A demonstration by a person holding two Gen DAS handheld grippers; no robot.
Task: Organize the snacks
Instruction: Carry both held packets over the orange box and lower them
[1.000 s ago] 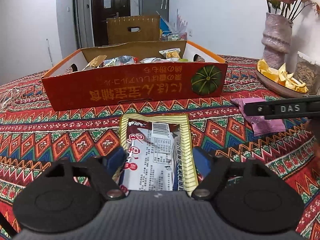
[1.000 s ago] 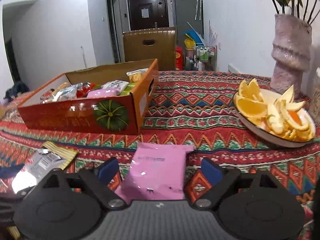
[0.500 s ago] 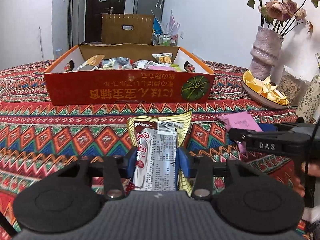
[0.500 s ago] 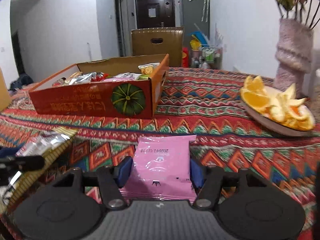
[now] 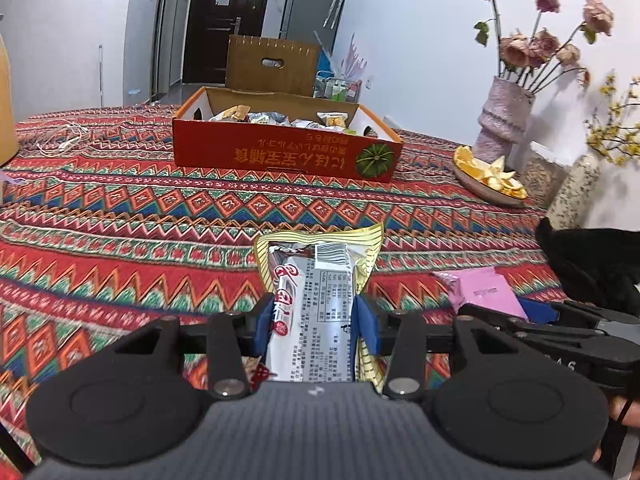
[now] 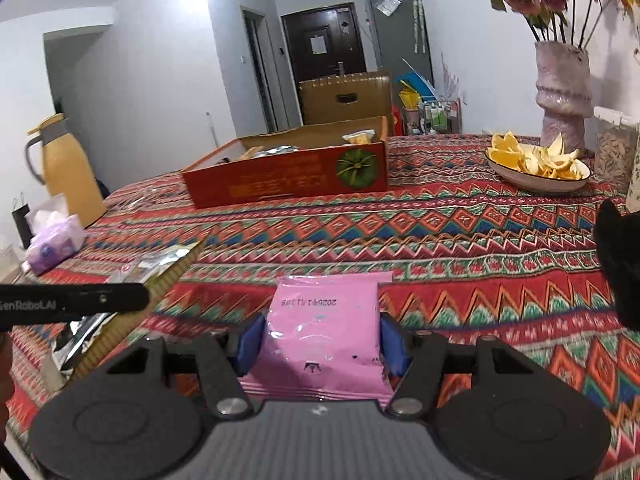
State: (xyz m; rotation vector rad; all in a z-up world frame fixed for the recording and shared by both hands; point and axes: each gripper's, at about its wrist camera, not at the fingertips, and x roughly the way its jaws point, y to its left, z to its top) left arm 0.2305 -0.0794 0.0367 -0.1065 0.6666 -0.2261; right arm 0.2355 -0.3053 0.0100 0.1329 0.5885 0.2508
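Observation:
My left gripper (image 5: pixel 314 326) is shut on a silver and gold snack packet (image 5: pixel 316 292), held above the patterned tablecloth. My right gripper (image 6: pixel 322 342) is shut on a pink snack packet (image 6: pixel 324 326), also lifted off the cloth. The pink packet (image 5: pixel 482 292) and the right gripper's blue pad show at the right of the left wrist view. The silver and gold packet (image 6: pixel 132 292) shows at the left of the right wrist view. Far ahead stands an open red cardboard box (image 5: pixel 280 152) holding several snack packets; the red box (image 6: pixel 288 182) appears in both views.
A plate of orange pieces (image 6: pixel 538 164) and a pink vase with dried roses (image 6: pixel 562 92) stand at the far right. A yellow thermos (image 6: pixel 66 168) and a tissue pack (image 6: pixel 52 240) sit at the left table edge. A jar (image 5: pixel 542 176) stands by the vase.
Both grippers closed on their packets, lifted them off the cloth and pulled back from the red box, which now looks smaller and farther away.

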